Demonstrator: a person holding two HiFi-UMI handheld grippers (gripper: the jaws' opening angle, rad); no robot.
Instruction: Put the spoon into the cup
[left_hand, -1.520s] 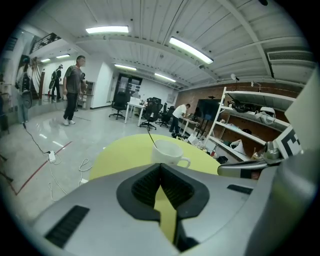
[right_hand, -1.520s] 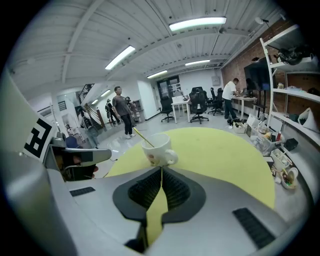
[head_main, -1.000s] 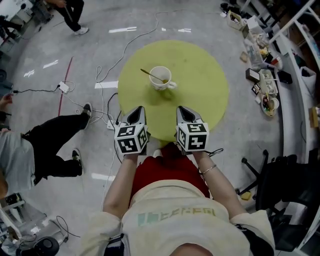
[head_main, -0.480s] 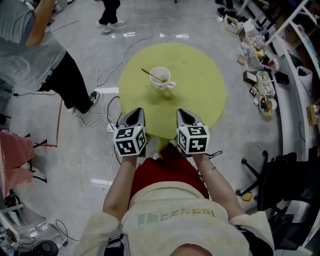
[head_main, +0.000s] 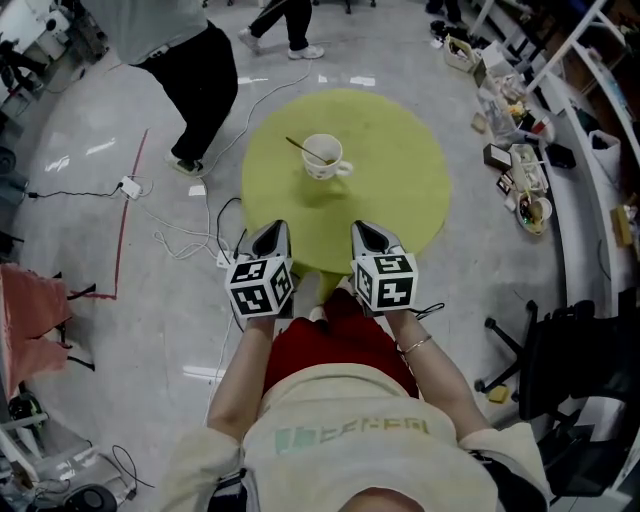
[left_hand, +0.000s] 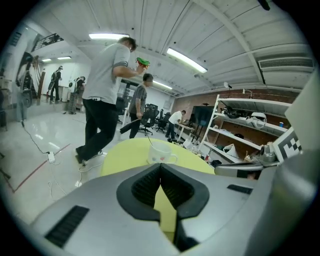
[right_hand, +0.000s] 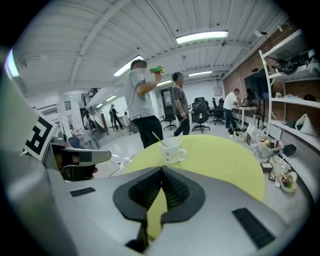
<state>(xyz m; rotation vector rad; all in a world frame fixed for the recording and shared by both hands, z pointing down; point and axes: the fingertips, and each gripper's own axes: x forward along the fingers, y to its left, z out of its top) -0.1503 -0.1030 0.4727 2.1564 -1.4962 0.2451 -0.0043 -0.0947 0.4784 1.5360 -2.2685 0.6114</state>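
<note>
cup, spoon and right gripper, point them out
cup (head_main: 320, 170), head view, outer wall
spoon (head_main: 297, 146), head view, handle
right gripper (right_hand: 161, 170), right gripper view, where the shut tips meet

Round yellow-green table (head_main: 400, 190): 1 white cup (head_main: 322, 156) near ctr, w/ spoon (head_main: 303, 150) in it, handle leaning left.

one cup (head_main: 322, 157), one spoon (head_main: 300, 148), one round table (head_main: 400, 190), and two tools: left tool (head_main: 272, 227), right tool (head_main: 362, 227).
</note>
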